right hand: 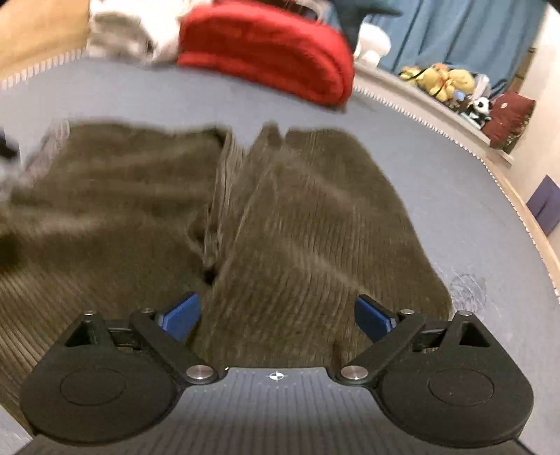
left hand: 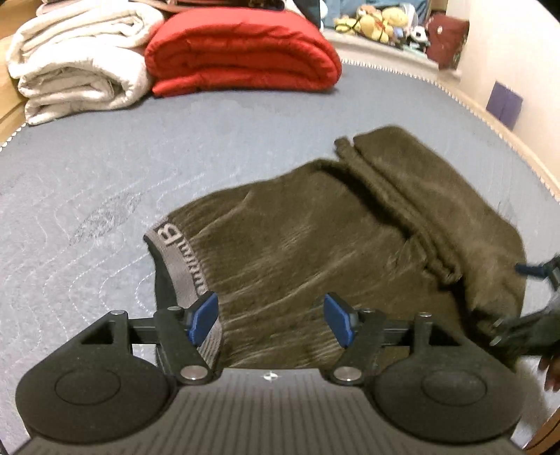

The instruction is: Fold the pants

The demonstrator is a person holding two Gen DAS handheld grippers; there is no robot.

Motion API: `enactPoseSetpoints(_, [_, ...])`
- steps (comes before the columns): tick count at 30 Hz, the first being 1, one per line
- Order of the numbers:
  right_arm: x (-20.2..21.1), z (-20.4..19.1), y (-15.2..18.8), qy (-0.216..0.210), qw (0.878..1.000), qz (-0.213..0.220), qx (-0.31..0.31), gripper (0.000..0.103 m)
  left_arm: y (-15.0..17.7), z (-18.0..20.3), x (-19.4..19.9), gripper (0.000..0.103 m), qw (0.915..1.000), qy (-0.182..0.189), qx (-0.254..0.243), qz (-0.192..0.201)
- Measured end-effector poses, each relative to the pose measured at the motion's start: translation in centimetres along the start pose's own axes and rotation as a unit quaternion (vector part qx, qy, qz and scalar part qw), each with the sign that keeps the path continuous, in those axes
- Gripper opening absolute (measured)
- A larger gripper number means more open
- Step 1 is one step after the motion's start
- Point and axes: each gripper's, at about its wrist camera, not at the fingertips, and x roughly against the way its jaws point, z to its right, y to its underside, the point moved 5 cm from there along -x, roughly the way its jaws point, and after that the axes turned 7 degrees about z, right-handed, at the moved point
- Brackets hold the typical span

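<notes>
Dark olive corduroy pants [left hand: 332, 245] lie folded on the blue-grey mattress [left hand: 105, 182], with a grey lettered waistband [left hand: 178, 259] at the left end. My left gripper [left hand: 271, 320] is open just above the near edge of the pants, its left pad over the waistband. My right gripper [right hand: 278, 316] is open and empty over the near edge of the pants [right hand: 280, 217], whose hems lie at the far side. The right gripper also shows at the right edge of the left wrist view [left hand: 535, 308]. The right wrist view is motion-blurred.
A folded red quilt [left hand: 241, 52] and a folded cream blanket [left hand: 77, 59] lie at the far end of the mattress. Stuffed toys [left hand: 378, 21] sit on a ledge beyond. The mattress edge [right hand: 504, 182] runs along the right, with a purple box [right hand: 546, 206] past it.
</notes>
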Motion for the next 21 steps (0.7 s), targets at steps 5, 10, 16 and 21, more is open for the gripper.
enactPoseSetpoints(5, [-1.1, -0.1, 0.7, 0.042, 0.998, -0.025, 0.038, 0.094, -0.4, 1.7, 0.2, 0.073, 0.9998, 0.008, -0.016, 0.009])
enactPoseSetpoints(10, [0.0, 2.6, 1.3, 0.033, 0.999, -0.043, 0.006, 0.029, -0.2, 2.4, -1.0, 0.073, 0.9995, 0.002, -0.031, 0.011])
enactPoseSetpoints(16, [3.4, 7.1, 4.5, 0.037, 0.998, -0.05, -0.026, 0.0, -0.1, 2.9, -2.1, 0.072, 0.9995, 0.006, -0.03, 0.005])
enactPoseSetpoints(21, [6.5, 11.4, 8.4, 0.055, 0.995, -0.057, -0.065, 0.0, 0.1, 4.3, -2.4, 0.072, 0.9992, 0.015, -0.036, 0.003])
